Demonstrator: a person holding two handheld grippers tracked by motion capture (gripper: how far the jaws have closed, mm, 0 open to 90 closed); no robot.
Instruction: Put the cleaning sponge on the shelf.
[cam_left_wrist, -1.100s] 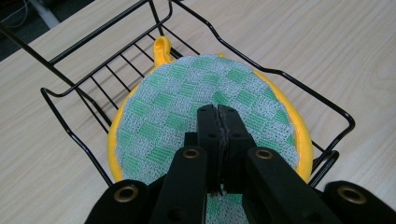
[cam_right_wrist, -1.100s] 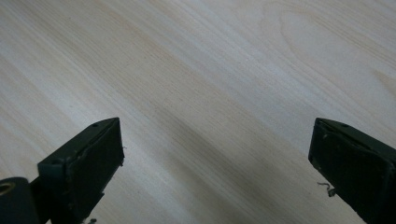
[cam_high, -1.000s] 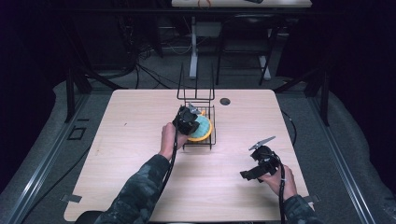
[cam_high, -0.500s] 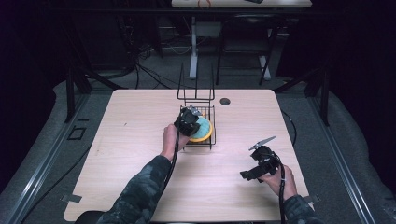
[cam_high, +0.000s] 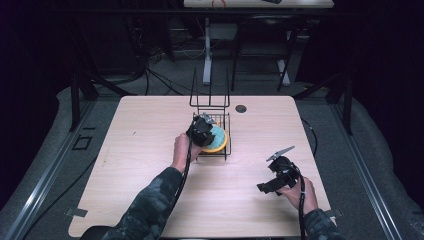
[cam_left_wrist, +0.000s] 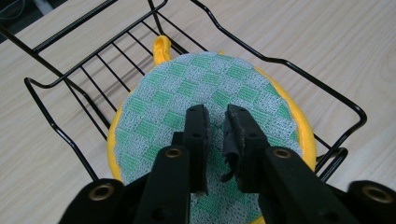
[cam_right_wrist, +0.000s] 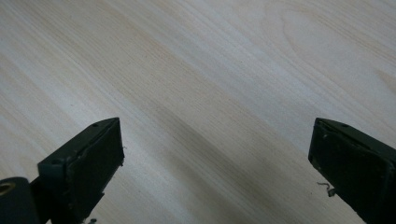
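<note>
Wire rack (cam_high: 212, 131) of black metal stands near the middle of the wooden counter (cam_high: 150, 130). Inside it lies a round potholder (cam_left_wrist: 205, 116), green-checked with a yellow rim and loop. Left tool (cam_high: 202, 131) sits over the potholder; its jaws have just been opening and stand a narrow gap apart above the fabric, gripping nothing. Right tool (cam_high: 278, 175) rests well apart, near the counter's front right, jaws spread wide over bare wood, holding nothing.

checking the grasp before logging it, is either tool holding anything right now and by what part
Nothing is held. The left tool has just been opening, a narrow gap over the green checked pot holder in the wire basket. The right tool is open above bare table.
</note>
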